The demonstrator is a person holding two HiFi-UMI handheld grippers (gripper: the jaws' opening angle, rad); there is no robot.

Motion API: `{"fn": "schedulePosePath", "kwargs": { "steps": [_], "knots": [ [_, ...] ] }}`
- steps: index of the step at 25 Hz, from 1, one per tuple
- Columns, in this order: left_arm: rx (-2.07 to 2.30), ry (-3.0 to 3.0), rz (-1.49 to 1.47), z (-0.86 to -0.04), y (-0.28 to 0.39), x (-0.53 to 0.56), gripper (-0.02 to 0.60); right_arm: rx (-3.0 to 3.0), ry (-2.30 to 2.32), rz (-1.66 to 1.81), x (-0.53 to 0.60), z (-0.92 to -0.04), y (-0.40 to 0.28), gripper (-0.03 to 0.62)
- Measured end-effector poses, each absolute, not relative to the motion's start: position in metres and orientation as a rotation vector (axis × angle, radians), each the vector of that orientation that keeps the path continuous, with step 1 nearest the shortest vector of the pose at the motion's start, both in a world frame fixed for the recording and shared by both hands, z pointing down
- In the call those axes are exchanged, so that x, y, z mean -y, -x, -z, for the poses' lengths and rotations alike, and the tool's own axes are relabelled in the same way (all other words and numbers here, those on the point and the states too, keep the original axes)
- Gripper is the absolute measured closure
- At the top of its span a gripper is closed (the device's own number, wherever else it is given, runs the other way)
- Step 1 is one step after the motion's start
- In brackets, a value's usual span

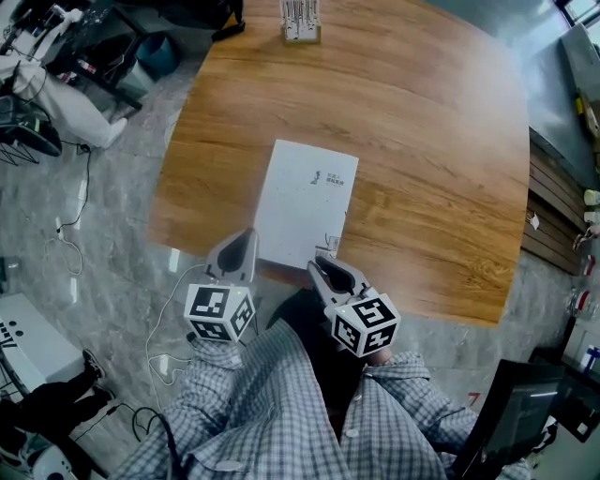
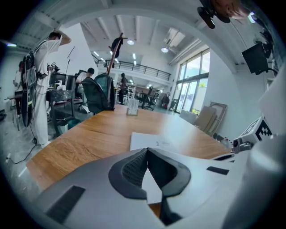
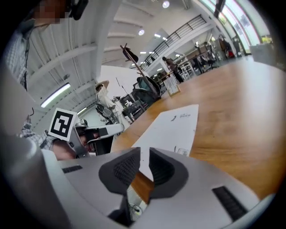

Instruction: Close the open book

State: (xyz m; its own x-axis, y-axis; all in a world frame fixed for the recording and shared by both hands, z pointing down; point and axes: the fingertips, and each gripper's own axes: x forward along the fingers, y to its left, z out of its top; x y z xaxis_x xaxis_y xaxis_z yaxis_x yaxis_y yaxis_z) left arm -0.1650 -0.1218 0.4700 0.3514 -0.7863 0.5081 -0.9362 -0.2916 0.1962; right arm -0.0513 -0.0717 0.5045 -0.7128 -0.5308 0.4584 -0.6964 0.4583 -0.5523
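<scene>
Wooden worktop (image 1: 422,141) fills the view, office clutter round it and a small card stand (image 1: 301,21) at the far end. On the left, the left gripper (image 1: 242,246) hangs just beside the book's near left corner, jaws clenched tip to tip on nothing. Centre: the book (image 1: 305,202) lies flat by the near edge, white cover up, long axis running straight away from the person, and it looks closed already. There's small print on the cover, too small to read. On the right, the right gripper (image 1: 323,267) sits over the near right corner, jaws a little apart and empty. Both point along the book, with the right one a shade nearer.
</scene>
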Motion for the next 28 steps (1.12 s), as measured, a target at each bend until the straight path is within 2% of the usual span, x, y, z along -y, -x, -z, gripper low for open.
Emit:
{"fn": "schedulePosePath", "kwargs": {
  "steps": [1, 4, 17, 28],
  "knots": [
    [1.487, -2.170, -0.432, -0.470, 0.160, 0.122, 0.572, 2.498, -1.109, -1.039, 0.077, -0.499, 0.042, 0.541],
    [1.445, -2.205, -0.422, -0.466, 0.140, 0.122, 0.572, 2.530, -1.216, -0.874, 0.092, -0.479, 0.014, 0.568],
    [1.340, -2.423, -0.369, -0.414, 0.064, 0.140, 0.572, 2.580, -1.648, -0.709, 0.132, -0.401, -0.107, 0.574],
    [1.314, -2.582, -0.266, -0.357, 0.024, 0.154, 0.572, 2.614, -1.867, -0.524, 0.144, -0.337, -0.164, 0.574]
  ]
}}
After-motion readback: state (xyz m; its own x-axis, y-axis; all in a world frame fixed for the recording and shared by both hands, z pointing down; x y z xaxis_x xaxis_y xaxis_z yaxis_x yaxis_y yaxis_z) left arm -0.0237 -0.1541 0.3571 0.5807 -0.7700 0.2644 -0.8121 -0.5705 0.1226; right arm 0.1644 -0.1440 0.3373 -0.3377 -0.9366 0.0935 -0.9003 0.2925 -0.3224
